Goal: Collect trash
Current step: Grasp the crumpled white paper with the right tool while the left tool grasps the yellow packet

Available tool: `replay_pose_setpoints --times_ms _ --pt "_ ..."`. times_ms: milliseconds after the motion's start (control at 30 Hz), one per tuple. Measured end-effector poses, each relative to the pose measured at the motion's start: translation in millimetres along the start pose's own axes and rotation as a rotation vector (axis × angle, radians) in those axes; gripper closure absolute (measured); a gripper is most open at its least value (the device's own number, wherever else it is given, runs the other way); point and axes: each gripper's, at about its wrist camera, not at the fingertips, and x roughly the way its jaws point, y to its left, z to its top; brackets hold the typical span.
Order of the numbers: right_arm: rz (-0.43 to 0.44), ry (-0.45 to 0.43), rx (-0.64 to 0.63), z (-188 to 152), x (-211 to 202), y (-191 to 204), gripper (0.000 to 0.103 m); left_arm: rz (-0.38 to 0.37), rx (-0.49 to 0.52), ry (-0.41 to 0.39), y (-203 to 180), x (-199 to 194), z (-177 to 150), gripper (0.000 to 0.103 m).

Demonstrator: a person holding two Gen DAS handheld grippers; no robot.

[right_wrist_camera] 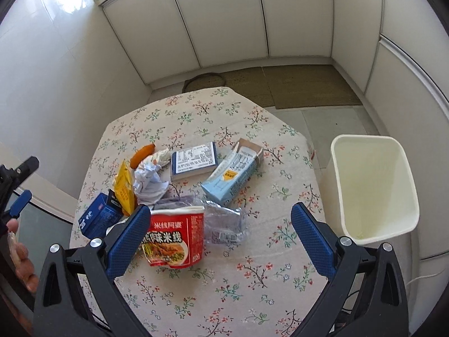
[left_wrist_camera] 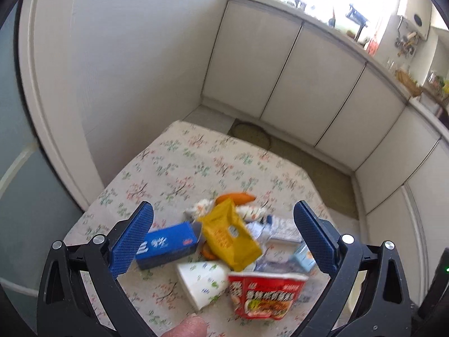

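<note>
Small kitchen corner, white cabinets [right_wrist_camera: 224, 19] all round, and a floral-cloth table [right_wrist_camera: 252, 289] under me. Both my grippers hover wide open, holding nothing: left gripper [left_wrist_camera: 224, 238], right gripper [right_wrist_camera: 221, 238]. The trash is piled at the table's 9 o'clock side in my right view: red noodle cup [right_wrist_camera: 174, 238], blue box [right_wrist_camera: 96, 219], yellow pouch [right_wrist_camera: 125, 188], light blue carton [right_wrist_camera: 233, 177]. Table's near half is bare cloth. White bin [right_wrist_camera: 373, 188] stands on the floor off the table's 3 o'clock edge, mouth clear.
</note>
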Motion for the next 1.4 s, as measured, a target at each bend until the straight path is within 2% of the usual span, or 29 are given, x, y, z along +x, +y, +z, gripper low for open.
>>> replay_pose_setpoints --times_ms 67,100,133,167,200,267,333,433,633,800,900,933,967,1000,1033,1067,1233,1300,1400 --pt "0.029 -0.008 0.009 10 5 -1 0.006 -0.109 -0.040 -0.014 3 10 13 0.007" --pt "0.048 -0.013 0.025 12 10 -4 0.006 -0.147 -0.060 0.027 5 24 14 0.007" --pt "0.064 -0.012 0.045 11 15 -8 0.006 -0.151 -0.056 0.143 7 46 12 0.007" --pt "0.088 -0.003 0.076 8 24 -15 0.006 -0.120 -0.045 0.247 5 66 8 0.007" --pt "0.108 0.019 0.104 5 34 -21 0.006 -0.063 -0.034 0.317 5 84 1 0.007" --pt "0.132 0.115 0.168 4 54 -31 0.006 0.001 -0.022 0.344 4 102 -6 0.007" --pt "0.183 0.158 0.210 9 61 -36 0.006 0.020 -0.021 0.362 1 115 -8 0.007" --pt "0.174 0.137 0.207 16 59 -38 0.006 0.053 0.000 0.401 -12 134 -7 0.007" --pt "0.233 0.161 0.189 23 56 -41 0.006 0.198 0.093 0.523 -32 181 -6 0.010" --pt "0.247 0.166 0.202 27 58 -47 0.006 0.278 0.105 0.599 -35 211 -13 0.033" --pt "0.255 0.171 0.223 30 59 -53 0.006 0.301 0.121 0.639 -37 225 -23 0.043" --pt "0.257 0.173 0.232 30 60 -54 0.006 0.306 0.122 0.647 -36 227 -25 0.046" --pt "0.257 0.173 0.237 31 61 -55 0.006 0.308 0.126 0.652 -36 228 -28 0.056" --pt "0.257 0.175 0.241 31 62 -55 0.006 0.308 0.134 0.656 -36 229 -31 0.074" --pt "0.258 0.177 0.243 31 62 -55 0.006 0.304 0.140 0.657 -36 229 -32 0.083" --pt "0.259 0.180 0.242 32 63 -55 0.006 0.296 0.141 0.653 -35 227 -33 0.088" --pt "0.265 0.200 0.229 31 76 -42 0.006 0.196 0.130 0.548 -33 197 -22 0.093" --pt "0.276 0.209 0.221 34 85 -31 0.006 0.132 0.090 0.503 -31 176 -18 0.102" --pt "0.285 0.217 0.211 40 99 -13 0.006 0.051 0.065 0.385 -27 136 -14 0.102"
